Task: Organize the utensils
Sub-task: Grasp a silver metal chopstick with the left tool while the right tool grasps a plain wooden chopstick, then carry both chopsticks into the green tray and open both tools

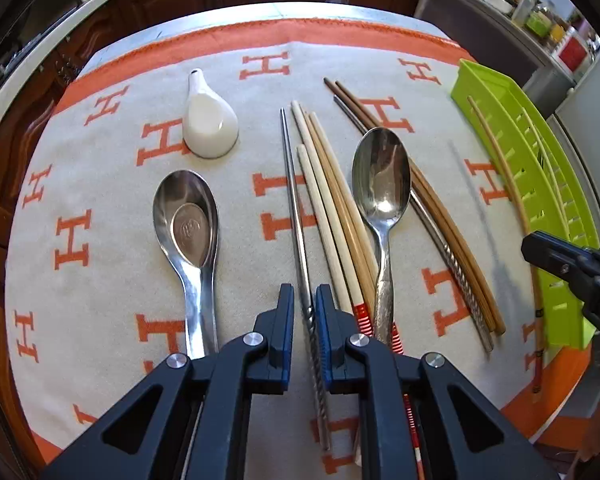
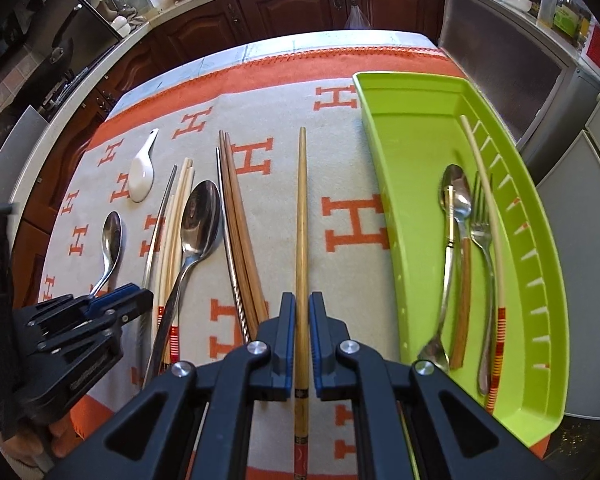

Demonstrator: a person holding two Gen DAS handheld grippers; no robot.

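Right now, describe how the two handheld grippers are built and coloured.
Both look alike. The left gripper and right gripper have matte dark navy-black plastic bodies with triangular cut-outs, linkage arms pinned by round silver rivets, and two straight parallel fingers lined with blue pads. Seen from the side, the left body bears small embossed lettering, too small to read. No cables or sleeves show.

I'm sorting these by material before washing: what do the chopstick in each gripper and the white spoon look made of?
Left gripper chopstick: apparently stainless steel, grey, shiny, twisted grip end. Right gripper chopstick: likely lacquered bamboo or wood, golden-brown, glossy, patterned end. White soup spoon: probably glazed ceramic, though melamine can't be ruled out; smooth and glossy.
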